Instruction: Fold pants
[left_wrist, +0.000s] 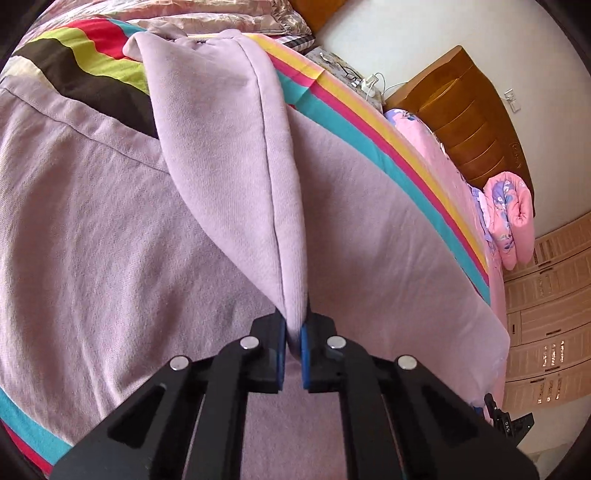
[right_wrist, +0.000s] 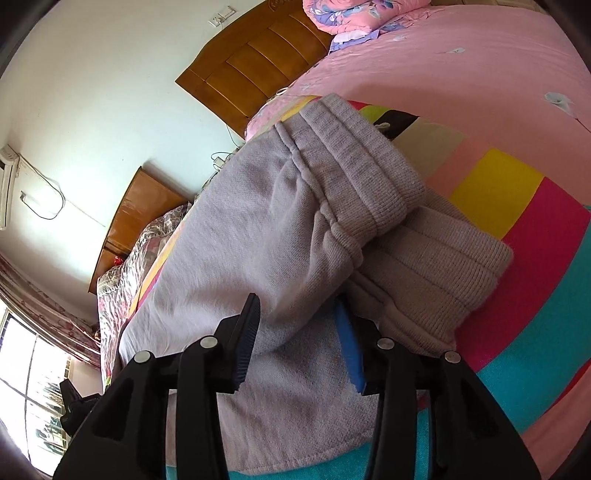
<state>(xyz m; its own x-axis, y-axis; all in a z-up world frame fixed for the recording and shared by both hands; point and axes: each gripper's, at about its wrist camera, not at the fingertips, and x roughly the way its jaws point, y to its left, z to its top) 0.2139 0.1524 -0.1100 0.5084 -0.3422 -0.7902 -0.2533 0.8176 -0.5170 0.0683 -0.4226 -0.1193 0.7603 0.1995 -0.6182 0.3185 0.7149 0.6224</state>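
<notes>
Left wrist view: left tool (left_wrist: 293, 347) pinches lilac pants (left_wrist: 229, 177) fold.

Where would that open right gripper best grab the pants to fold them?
Probably at the ribbed cuffs, which lie stacked at the leg ends and give a thick, firm edge. The right gripper already hangs open over the pants, so sliding forward along the legs and pinching both cuffs from their open edge seems best. The left gripper is already shut on a raised fold.
</notes>
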